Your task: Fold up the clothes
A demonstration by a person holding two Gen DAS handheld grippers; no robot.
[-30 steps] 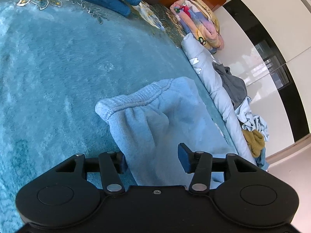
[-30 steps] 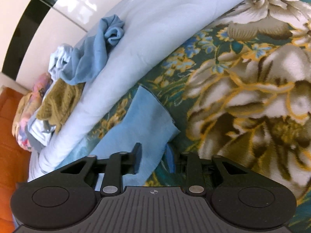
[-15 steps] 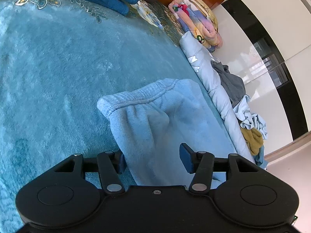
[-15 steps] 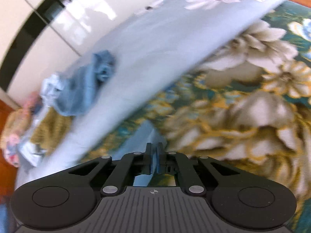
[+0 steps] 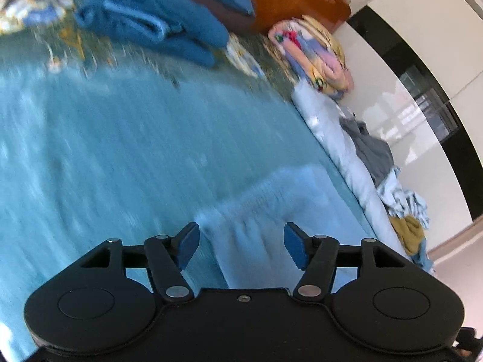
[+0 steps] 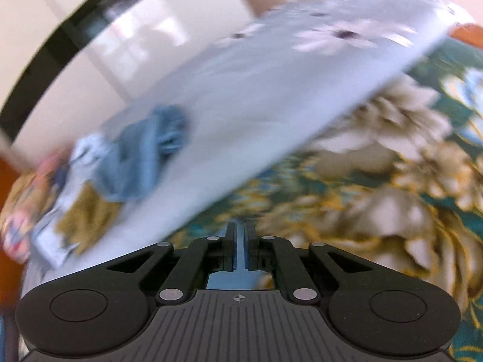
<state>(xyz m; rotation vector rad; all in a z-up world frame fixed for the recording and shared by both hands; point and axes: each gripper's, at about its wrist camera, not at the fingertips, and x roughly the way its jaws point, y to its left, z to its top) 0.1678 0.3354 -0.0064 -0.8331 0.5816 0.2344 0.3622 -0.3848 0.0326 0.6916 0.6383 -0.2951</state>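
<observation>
Light blue sweatpants (image 5: 271,211) lie on the teal plush blanket (image 5: 120,150), their ribbed waistband facing away from me. My left gripper (image 5: 241,246) hovers open just above the waistband end, its blue pads on either side of the cloth without touching it. In the right wrist view my right gripper (image 6: 240,247) is shut on a thin edge of the same light blue fabric (image 6: 240,280), which shows between and behind the pads. Both views are blurred by motion.
A pale blue quilt (image 6: 256,96) runs along the bed's edge with a heap of loose clothes (image 6: 135,163) on it. Folded dark blue garments (image 5: 157,21) and a rolled colourful blanket (image 5: 317,57) lie at the bed's head. The floral bedspread (image 6: 392,181) fills the right.
My right gripper closed on the blue cloth's edge and has lifted, tilting up toward the quilt. My left gripper drew back from the waistband and its fingers now show more.
</observation>
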